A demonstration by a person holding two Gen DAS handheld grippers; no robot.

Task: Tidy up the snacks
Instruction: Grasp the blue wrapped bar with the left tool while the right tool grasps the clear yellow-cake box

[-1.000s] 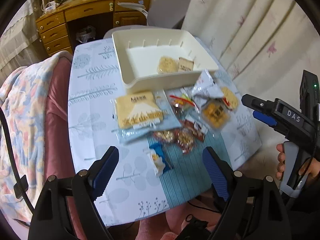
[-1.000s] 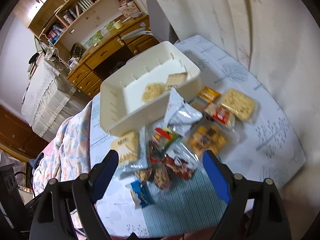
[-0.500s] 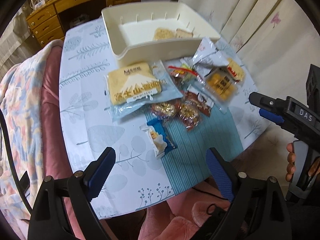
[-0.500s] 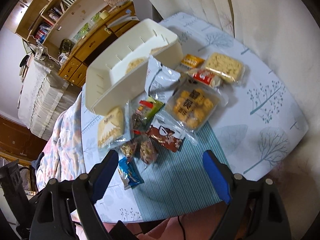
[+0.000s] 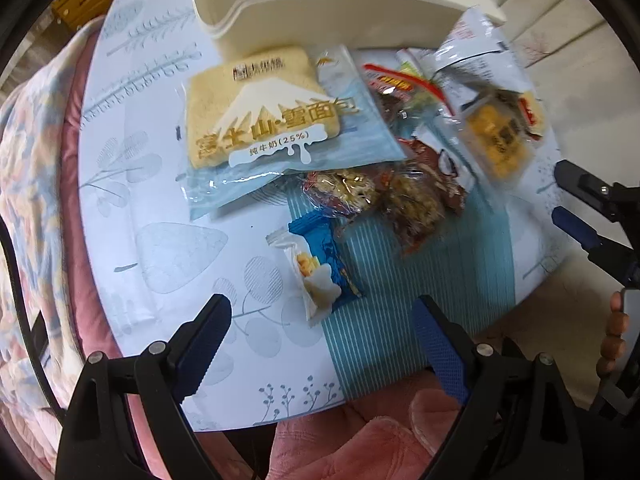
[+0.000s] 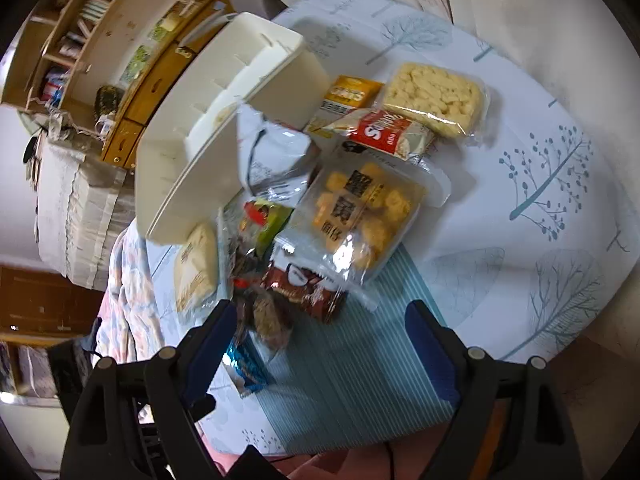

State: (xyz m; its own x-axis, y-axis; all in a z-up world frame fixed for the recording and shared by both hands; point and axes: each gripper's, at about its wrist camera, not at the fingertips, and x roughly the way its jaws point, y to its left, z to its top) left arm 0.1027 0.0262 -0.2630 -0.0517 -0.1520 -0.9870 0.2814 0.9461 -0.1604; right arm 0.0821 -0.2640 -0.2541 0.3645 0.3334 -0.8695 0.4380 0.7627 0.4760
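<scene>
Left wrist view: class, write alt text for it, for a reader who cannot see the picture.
An open left gripper hovers over a small blue snack packet on a leaf-print tablecloth. Beyond it lie a large bread pack, more wrapped snacks and a cream bin. The right gripper enters at the right edge, open.

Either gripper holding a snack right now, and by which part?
Nothing held: left gripper and right gripper are both open, above the snacks.

Table (image 5: 168,248) under a pale leaf-print cloth; teal striped mat (image 5: 404,296) at six o'clock, cream tray (image 5: 320,12) at twelve, bread packet (image 5: 260,108) at ten, blue wafer packet (image 5: 320,264) at centre.
</scene>
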